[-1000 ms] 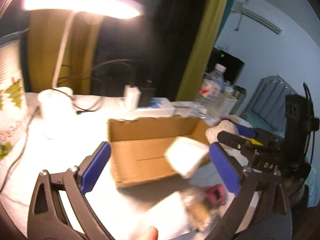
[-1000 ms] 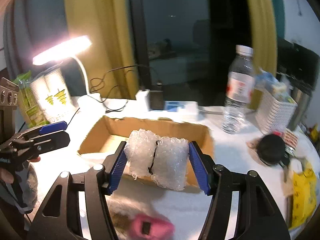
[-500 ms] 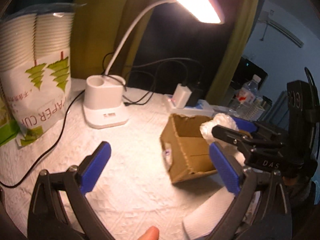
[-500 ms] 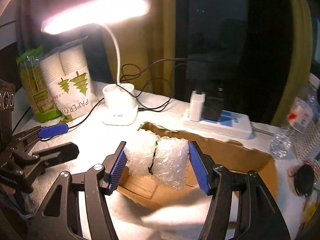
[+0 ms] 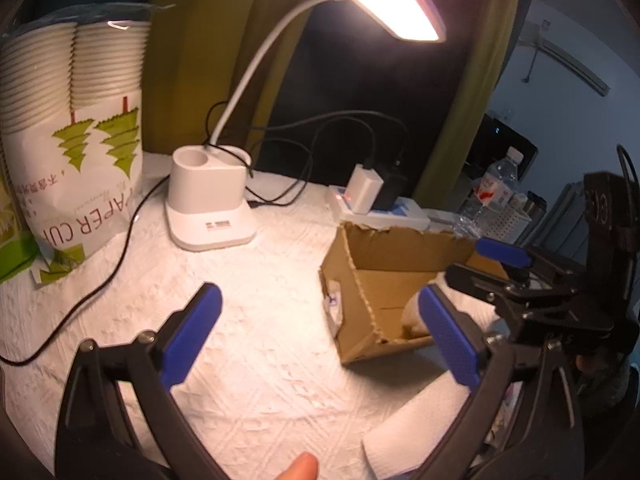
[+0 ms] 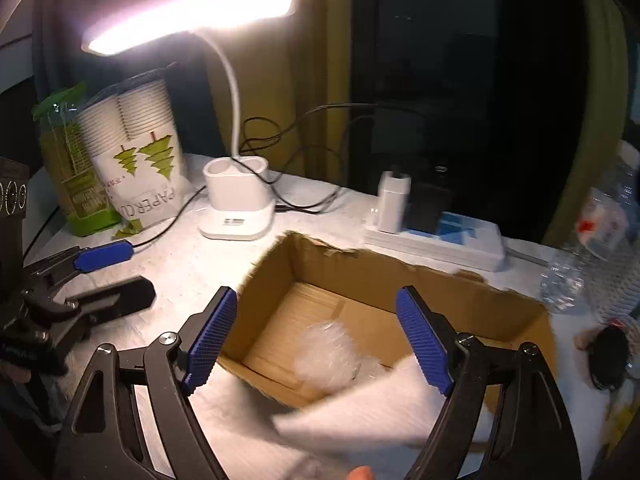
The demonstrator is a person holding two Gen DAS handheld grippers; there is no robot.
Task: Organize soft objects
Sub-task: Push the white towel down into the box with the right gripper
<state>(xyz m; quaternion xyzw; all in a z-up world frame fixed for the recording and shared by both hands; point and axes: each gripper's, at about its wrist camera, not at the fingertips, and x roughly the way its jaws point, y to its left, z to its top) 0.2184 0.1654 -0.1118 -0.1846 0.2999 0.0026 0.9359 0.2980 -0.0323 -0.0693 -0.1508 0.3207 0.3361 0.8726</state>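
While both fingers gape, bubble wrap (image 6: 326, 354) lies in box (image 6: 472, 312) — blurred.

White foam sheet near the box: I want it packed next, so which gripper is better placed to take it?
Probably right: the open right gripper hangs directly over the foam sheet and cardboard box; the left gripper faces bare tabletop.

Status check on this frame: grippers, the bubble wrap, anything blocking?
Left gripper open, empty, over bare tablecloth. Right gripper open above cardboard box. Bubble wrap inside box. White foam sheet overlaps box's near edge.
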